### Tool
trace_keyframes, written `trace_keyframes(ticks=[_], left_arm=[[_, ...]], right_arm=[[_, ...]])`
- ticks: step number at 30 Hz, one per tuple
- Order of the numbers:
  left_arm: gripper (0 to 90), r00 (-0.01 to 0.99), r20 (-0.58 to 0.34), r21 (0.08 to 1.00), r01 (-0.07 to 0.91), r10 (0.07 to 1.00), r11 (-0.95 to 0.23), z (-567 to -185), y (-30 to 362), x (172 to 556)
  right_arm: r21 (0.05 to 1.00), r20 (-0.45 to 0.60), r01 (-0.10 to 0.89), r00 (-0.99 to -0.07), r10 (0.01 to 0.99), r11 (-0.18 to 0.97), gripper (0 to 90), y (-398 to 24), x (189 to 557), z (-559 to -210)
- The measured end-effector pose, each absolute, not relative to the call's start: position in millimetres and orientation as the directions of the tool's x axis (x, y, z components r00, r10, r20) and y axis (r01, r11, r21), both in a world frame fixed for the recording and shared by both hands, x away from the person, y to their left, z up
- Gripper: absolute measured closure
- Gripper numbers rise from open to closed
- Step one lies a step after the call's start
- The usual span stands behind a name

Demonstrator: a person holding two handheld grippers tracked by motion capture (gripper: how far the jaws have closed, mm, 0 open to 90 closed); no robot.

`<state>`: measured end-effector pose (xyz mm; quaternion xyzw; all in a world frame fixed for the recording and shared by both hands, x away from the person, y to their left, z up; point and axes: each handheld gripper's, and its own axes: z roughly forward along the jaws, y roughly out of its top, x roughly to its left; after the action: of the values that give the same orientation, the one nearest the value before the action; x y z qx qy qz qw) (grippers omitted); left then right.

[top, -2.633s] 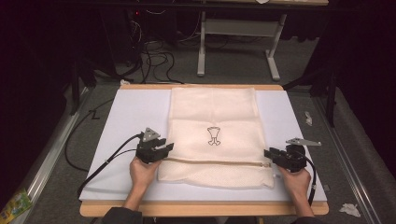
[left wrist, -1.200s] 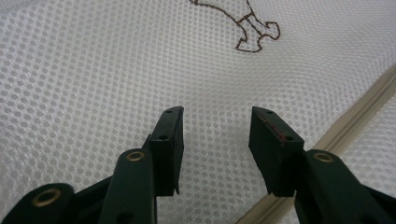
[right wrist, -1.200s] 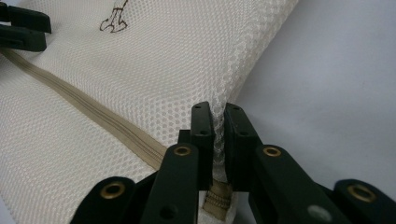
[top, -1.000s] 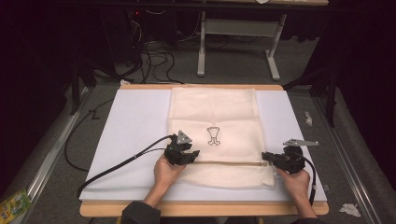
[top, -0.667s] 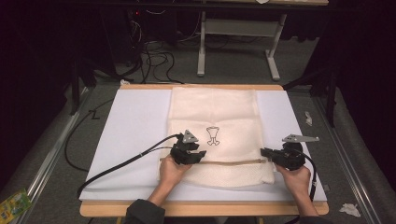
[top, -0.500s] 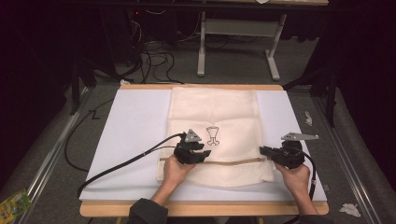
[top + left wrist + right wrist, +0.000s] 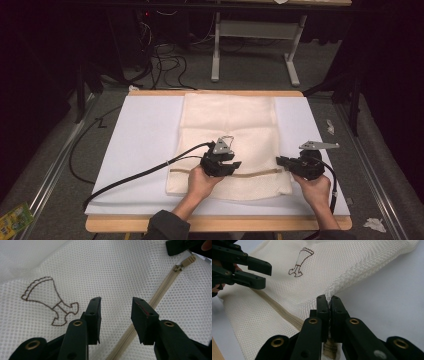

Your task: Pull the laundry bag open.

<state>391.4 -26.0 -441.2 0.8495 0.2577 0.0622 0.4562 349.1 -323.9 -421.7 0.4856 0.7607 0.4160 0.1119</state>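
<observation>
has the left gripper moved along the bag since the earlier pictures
Yes. The left gripper has slid right along the zipper, from the mesh bag's left edge toward the right gripper.

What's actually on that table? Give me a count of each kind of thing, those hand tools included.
Mesh laundry bag, cream, with a zipper: 1
White mat under the bag: 1
Hand-held grippers: 2, the left gripper with jaws apart over the bag, the right gripper with jaws clamped on the bag's edge
Total: 4
</observation>
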Motion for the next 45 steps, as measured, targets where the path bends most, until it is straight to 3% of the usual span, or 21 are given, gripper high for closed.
trace_keyframes(ticks=[11, 22, 30, 45], left_arm=[[65.3, 0.893, -0.182, 0.806, 0.376, 0.412, -0.457, -440.9, -45.8, 382.7], [66.5, 0.887, -0.231, 0.800, 0.407, 0.399, -0.441, -450.8, -53.7, 380.8], [74.7, 0.903, -0.240, 0.806, 0.390, 0.356, -0.445, -449.8, -62.1, 374.5], [70.4, 0.913, -0.239, 0.815, 0.374, 0.331, -0.444, -448.0, -79.9, 368.9]], right_arm=[[0.750, 0.234, 0.637, -0.506, 0.830, 0.177, 88.4, -321.3, 351.9, -418.3], [0.752, 0.232, 0.634, -0.509, 0.829, 0.178, 88.3, -319.1, 354.1, -416.2], [0.752, 0.235, 0.634, -0.510, 0.827, 0.178, 88.4, -317.3, 355.3, -414.8], [0.754, 0.235, 0.632, -0.514, 0.825, 0.180, 88.4, -314.5, 356.1, -413.3]])
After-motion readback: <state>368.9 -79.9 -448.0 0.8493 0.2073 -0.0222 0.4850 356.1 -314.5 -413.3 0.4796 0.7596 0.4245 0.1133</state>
